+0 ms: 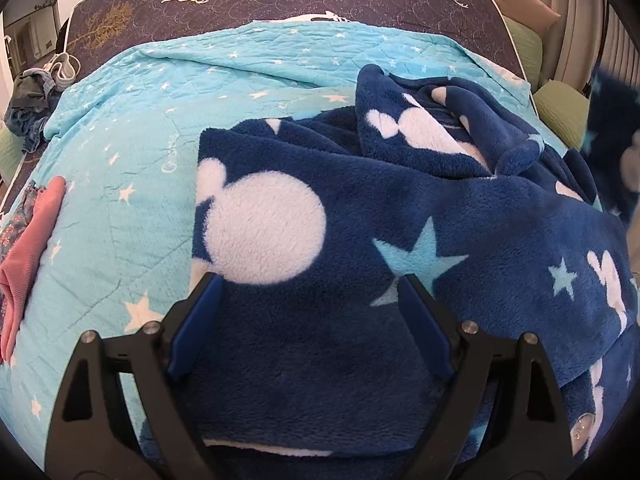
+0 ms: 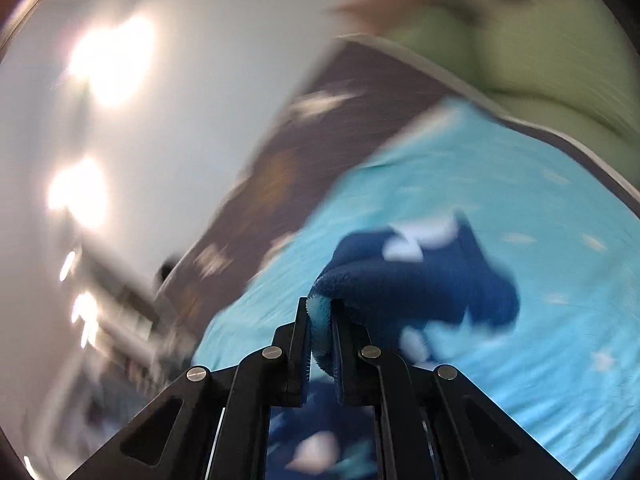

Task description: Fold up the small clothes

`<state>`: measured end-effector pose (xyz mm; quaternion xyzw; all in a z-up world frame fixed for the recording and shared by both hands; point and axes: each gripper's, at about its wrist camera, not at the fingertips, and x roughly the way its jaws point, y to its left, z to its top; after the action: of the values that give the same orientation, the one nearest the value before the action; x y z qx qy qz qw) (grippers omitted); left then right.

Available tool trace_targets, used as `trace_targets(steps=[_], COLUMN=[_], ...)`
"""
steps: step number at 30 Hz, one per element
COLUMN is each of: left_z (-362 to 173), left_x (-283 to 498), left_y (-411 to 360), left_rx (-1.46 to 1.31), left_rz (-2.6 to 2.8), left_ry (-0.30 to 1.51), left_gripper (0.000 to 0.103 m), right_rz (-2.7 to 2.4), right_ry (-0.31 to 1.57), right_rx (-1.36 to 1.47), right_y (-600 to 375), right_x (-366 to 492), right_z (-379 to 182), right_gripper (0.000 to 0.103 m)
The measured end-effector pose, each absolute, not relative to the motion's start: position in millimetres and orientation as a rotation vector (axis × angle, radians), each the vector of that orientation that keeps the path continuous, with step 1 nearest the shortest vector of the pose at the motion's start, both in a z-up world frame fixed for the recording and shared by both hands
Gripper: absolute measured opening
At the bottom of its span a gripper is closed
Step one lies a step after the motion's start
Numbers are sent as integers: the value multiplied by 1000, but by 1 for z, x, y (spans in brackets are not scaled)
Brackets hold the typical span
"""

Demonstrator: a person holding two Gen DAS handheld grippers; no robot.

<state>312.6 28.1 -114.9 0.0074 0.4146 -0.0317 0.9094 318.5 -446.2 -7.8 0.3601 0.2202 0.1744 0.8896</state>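
The fleece [image 1: 360, 208] is lying crumpled on the quilt [image 1: 132, 184], centre to right. The left gripper [image 1: 308, 312] is hovering over its near edge, fingers wide, gripping nothing, probably waiting to pin the cloth. The right gripper [image 2: 320, 320] is pinching a fleece edge tightly, apparently lifting it for a fold. Small white writing on the quilt is showing, too blurred to read.

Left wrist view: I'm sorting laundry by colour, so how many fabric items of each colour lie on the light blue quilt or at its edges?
Navy fleece garment: 1
Pink cloth: 1
Denim pile: 1
Floral cloth: 1
Total: 4
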Motion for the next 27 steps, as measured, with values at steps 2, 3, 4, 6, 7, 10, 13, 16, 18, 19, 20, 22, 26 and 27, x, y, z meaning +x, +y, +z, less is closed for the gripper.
trace_targets(steps=[2, 3, 4, 6, 7, 10, 13, 16, 18, 19, 20, 22, 26, 27], left_z=[-114, -113, -112, -107, -102, -87, -75, -69, -69, -69, -71, -76, -96, -99], left_x=[312, 311, 310, 306, 303, 288, 271, 256, 249, 248, 248, 249, 254, 255], left_y=[31, 34, 38, 47, 54, 77, 90, 94, 93, 90, 84, 72, 49, 47], left_rx=[-7, -26, -53, -120, -167, -319, -376, -414, -444, -451, -443, -395, -295, -289], left_rz=[-77, -87, -100, -128, -148, -226, -295, -364, -414, -438, -457, -455, -404, -393], left_ry=[849, 843, 837, 820, 815, 818, 806, 808, 812, 819, 836, 880, 980, 981], left_gripper=[89, 89, 89, 89, 89, 89, 89, 89, 89, 89, 89, 89, 88, 84], right_rz=[485, 537, 568, 610, 622, 641, 608, 556, 489, 460, 413, 362, 296, 285], right_ry=[455, 462, 474, 568, 652, 821, 905, 863, 816, 803, 788, 789, 805, 804], right_rx=[590, 498, 429, 303, 254, 140, 25, -11, -8, 6, 33, 71, 165, 176], right_y=[-379, -339, -308, -237, -205, -159, -145, -159, -176, -184, -195, -215, -243, -251], right_x=[295, 281, 270, 248, 240, 225, 206, 190, 185, 183, 182, 186, 185, 181], right_z=[21, 28, 28, 8, -12, -61, -88, -84, -76, -74, -72, -73, -75, -75], right_gripper=[8, 8, 9, 12, 14, 19, 19, 25, 36, 40, 46, 46, 46, 46])
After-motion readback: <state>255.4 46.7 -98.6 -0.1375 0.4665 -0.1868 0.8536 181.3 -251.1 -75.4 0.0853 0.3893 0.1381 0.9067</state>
